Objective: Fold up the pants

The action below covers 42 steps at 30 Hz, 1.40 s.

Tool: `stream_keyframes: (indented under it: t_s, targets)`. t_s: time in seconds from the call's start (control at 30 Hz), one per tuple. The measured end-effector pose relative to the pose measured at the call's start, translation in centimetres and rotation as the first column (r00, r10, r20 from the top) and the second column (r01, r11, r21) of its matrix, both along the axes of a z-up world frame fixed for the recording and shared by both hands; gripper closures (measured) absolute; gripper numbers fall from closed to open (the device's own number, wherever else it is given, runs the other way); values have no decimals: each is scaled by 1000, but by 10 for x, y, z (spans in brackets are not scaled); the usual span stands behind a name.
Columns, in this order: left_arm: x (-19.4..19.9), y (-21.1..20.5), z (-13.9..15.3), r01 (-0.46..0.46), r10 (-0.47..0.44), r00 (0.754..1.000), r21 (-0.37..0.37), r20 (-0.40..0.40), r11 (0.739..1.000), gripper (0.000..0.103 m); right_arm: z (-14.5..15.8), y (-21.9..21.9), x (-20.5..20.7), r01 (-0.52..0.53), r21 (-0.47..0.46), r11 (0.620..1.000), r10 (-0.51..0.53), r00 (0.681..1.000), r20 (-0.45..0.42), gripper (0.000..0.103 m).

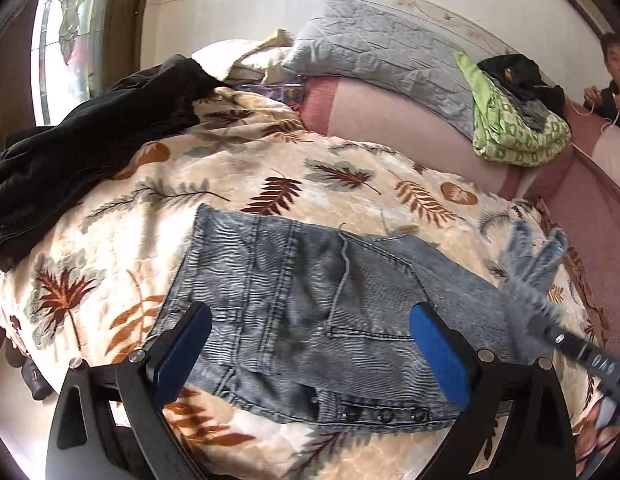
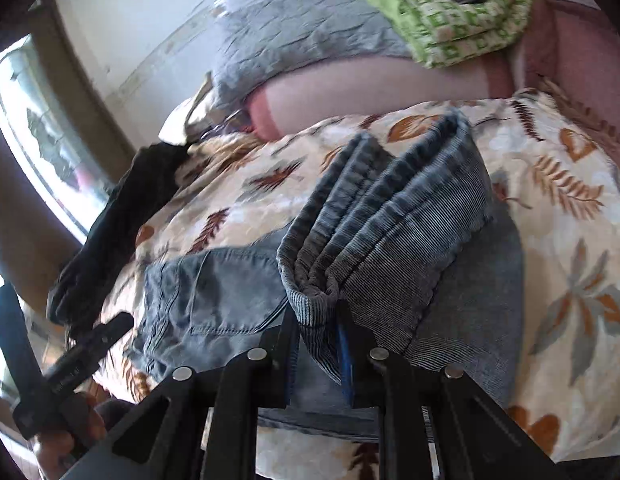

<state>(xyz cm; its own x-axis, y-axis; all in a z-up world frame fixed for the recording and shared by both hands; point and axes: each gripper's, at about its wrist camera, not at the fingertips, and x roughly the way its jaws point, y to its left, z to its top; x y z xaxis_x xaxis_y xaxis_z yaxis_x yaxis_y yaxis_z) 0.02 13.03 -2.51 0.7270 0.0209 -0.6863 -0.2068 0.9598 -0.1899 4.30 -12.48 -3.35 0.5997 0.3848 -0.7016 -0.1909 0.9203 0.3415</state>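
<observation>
The left gripper [image 1: 310,344] hangs released, its blue pads [image 1: 440,354] spread wide above the waist end of the grey jeans [image 1: 293,292], which lie flat on the leaf-print blanket [image 1: 269,160]. The right gripper [image 2: 316,320] is clenched on the bunched leg cuffs [image 2: 374,216], lifted over the rest of the pants. At nine to ten o'clock a black garment [image 1: 81,148] sprawls across the blanket. Farther back, toward twelve, a grey quilted pillow [image 1: 374,44] rests on a pink sheet [image 1: 390,120]; at two o'clock lies a green patterned bundle [image 1: 514,132], with a seated person [image 1: 614,80] beyond.
</observation>
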Motion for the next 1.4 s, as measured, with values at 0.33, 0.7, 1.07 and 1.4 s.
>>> stream_keyframes:
  t_s: [0.33, 0.7, 1.07, 1.4]
  targets:
    - [-4, -14, 9, 47, -47, 999, 8, 4, 999, 4, -48, 6, -12, -136, 217, 967, 170, 975, -146, 48]
    - [63, -137, -46, 309, -294, 932, 38, -213, 950, 4, -100, -131, 0, 223, 535, 815, 21, 911, -412, 41]
    - [49, -149, -69, 300, -263, 933, 126, -245, 946, 3, 113, -69, 55, -278, 455, 846, 276, 959, 72, 39]
    - [64, -187, -58, 368, -351, 918, 67, -184, 927, 3, -50, -138, 118, -20, 535, 845, 203, 937, -285, 37]
